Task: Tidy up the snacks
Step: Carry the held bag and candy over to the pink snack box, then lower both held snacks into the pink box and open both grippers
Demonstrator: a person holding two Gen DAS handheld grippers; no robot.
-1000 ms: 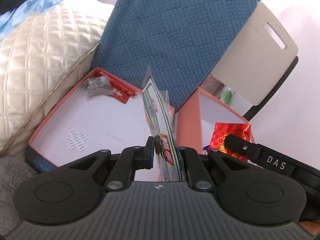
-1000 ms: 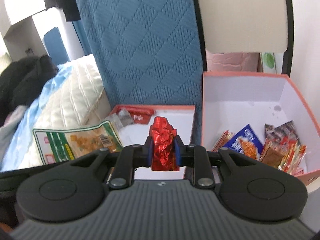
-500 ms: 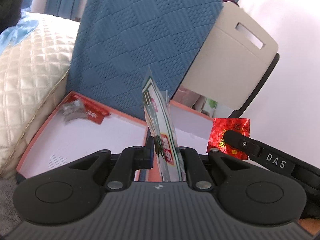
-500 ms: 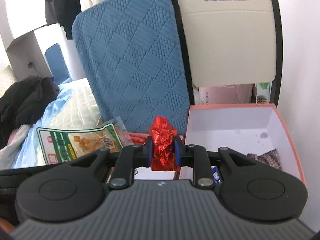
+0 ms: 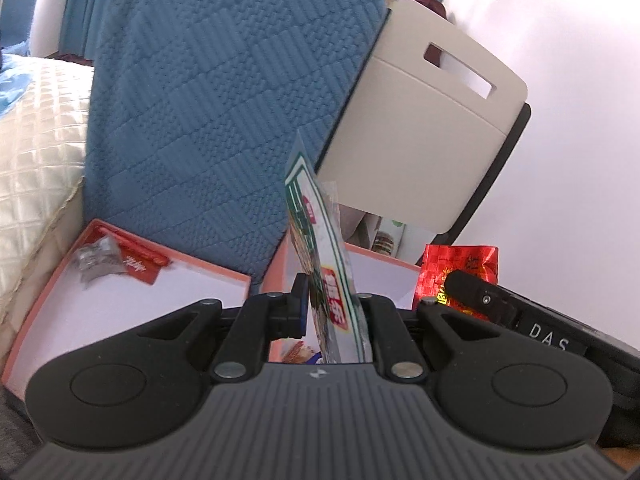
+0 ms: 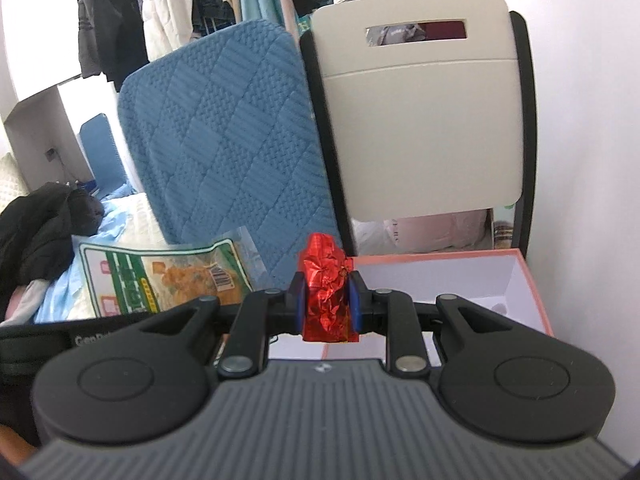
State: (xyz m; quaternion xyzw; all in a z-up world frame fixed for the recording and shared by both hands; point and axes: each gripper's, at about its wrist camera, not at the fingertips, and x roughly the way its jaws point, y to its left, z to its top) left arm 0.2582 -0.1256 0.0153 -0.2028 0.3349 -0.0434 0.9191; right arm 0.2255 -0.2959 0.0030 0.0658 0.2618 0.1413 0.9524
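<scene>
My left gripper [image 5: 332, 304] is shut on a flat green-and-white snack bag [image 5: 320, 248], held edge-on above the boxes; the bag also shows in the right wrist view [image 6: 168, 276]. My right gripper [image 6: 326, 304] is shut on a crumpled red foil snack [image 6: 326, 280], which shows in the left wrist view [image 5: 460, 272] to the right. A shallow orange-rimmed white box [image 5: 132, 300] lies lower left with a red packet [image 5: 140, 260] and a grey wrapper [image 5: 94, 258] at its far end. A second orange box [image 6: 532, 292] lies below the right gripper.
A blue quilted cushion [image 5: 224, 92] stands upright behind the boxes. A beige chair back [image 6: 420, 112] stands at the right against a white wall. A cream quilted pillow [image 5: 36, 140] lies at the left. Clothes hang at the back [image 6: 160, 12].
Both grippers have risen and tilted up, each still holding its snack. The boxes have dropped lower in both views and the snacks inside the right box are out of sight.
</scene>
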